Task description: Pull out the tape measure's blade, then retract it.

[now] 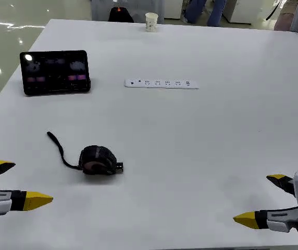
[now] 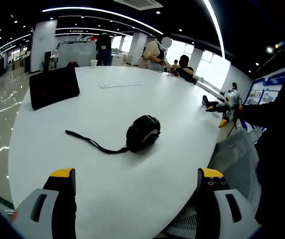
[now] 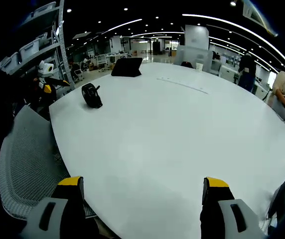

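A black tape measure (image 1: pixel 99 160) with a black wrist strap (image 1: pixel 59 148) lies on the white table (image 1: pixel 206 130), left of centre; its blade is inside the case. It lies ahead of the left gripper's jaws as the tape measure (image 2: pixel 143 133), and far off to the left in the right gripper view as the tape measure (image 3: pixel 91 94). My left gripper (image 1: pixel 17 182) is open at the table's near left edge, a short way from the tape measure. My right gripper (image 1: pixel 263 200) is open at the near right edge, far from it. Both hold nothing.
A black tablet (image 1: pixel 55 72) stands at the back left. A white power strip (image 1: pixel 161 83) lies beyond the middle, and a paper cup (image 1: pixel 151 22) sits at the far edge. People stand beyond the table (image 2: pixel 157 52). A mesh chair (image 3: pixel 28 164) is near the edge.
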The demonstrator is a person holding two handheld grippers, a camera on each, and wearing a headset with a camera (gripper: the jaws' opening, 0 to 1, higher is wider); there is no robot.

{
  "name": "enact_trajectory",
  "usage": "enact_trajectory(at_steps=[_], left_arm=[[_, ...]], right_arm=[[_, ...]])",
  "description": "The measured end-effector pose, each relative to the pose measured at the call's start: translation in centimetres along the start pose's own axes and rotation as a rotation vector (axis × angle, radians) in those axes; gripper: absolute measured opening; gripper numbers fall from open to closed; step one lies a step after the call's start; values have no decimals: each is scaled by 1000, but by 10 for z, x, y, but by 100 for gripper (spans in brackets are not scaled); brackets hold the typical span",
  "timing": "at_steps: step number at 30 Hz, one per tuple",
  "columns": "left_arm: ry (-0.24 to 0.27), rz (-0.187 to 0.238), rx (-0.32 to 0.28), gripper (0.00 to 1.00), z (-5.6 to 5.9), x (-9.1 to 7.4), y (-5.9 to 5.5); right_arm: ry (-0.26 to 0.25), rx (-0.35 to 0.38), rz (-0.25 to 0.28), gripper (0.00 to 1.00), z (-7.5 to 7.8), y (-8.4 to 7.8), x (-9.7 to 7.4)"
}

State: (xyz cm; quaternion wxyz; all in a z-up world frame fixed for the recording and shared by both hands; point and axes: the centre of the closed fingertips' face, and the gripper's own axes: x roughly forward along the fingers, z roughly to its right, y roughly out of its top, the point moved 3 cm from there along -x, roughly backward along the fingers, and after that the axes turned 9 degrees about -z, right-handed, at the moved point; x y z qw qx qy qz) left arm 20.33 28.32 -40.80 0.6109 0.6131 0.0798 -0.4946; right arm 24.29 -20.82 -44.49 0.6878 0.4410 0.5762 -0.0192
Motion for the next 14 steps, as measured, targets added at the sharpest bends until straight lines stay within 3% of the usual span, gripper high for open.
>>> enact_trajectory(at_steps=[1, 3, 14], left_arm=[[-18, -11, -11, 99, 3, 0, -1], [3, 3, 14, 99, 2, 0, 1], [21, -64, 71, 99, 2, 4, -8]], right_arm=[[1, 0, -1, 99, -1, 0, 0], [1, 0, -1, 99, -1, -1, 0], [5, -6, 9, 99, 1, 2, -4]])
